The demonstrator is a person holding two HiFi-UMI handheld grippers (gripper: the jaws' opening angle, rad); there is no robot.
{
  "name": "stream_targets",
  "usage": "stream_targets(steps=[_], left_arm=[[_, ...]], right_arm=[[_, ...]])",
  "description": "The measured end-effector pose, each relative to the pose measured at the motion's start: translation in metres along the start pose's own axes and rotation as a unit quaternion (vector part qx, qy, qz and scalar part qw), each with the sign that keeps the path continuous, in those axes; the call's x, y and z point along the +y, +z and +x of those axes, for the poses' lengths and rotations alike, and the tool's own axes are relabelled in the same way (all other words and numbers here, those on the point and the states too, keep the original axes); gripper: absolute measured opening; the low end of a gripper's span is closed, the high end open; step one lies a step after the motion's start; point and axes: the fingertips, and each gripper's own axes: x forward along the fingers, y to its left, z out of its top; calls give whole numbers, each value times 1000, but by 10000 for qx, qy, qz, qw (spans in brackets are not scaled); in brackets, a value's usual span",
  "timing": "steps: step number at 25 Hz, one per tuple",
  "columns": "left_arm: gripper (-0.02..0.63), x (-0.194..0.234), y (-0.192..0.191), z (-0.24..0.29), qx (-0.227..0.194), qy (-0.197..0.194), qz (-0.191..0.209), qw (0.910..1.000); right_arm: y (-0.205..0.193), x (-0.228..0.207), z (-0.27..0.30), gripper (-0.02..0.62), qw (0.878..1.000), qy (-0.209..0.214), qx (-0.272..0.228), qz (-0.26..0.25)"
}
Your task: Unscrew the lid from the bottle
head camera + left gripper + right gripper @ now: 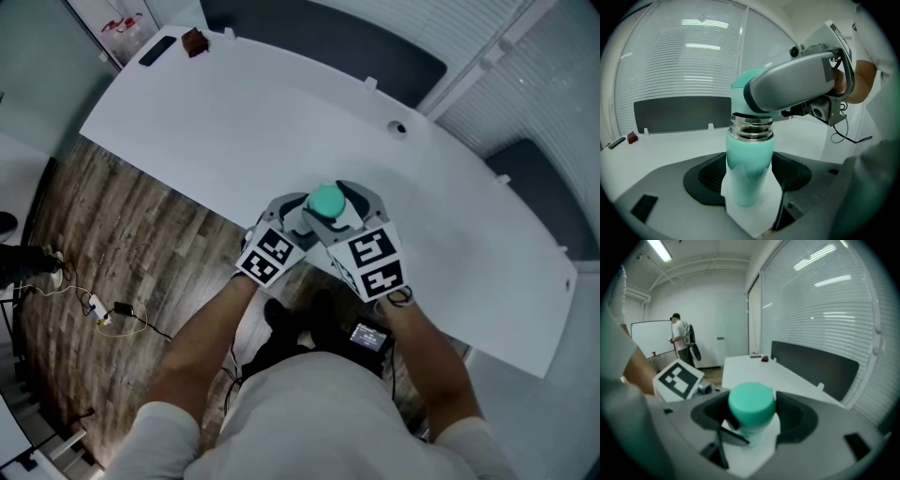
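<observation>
Bottle (747, 159) at near edge of table (234, 122), left tool (749, 178) round its body, right tool (752, 420) round lid (751, 403) above

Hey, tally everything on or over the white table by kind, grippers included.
Teal bottle: 1
Teal lid: 1
Grippers: 2, left gripper, right gripper
Small far-end items: 2, brown item, black item
Total: 6

No words, numbers or signs can be read anywhere; the black-and-white square markers (373, 261) show only blocky shapes.
</observation>
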Motion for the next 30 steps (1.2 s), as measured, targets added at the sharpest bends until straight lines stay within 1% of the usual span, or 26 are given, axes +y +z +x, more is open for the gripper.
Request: stream_targets(steps=[6, 15, 25, 30], left_arm=[[316, -1, 9, -7, -137, 69, -28, 9999], [316, -5, 12, -21, -208, 160, -82, 9996], [316, -4, 21, -46, -434, 335, -319, 9980], [314, -2, 37, -63, -625, 403, -441, 9963]], right_arm=[[1, -3, -6, 321, 9999, -59, -137, 56], [10, -2, -16, 320, 9994, -123, -315, 94], [20, -1, -31, 319, 9978, -200, -561, 279], [35, 0, -42, 319, 9964, -261, -754, 302]])
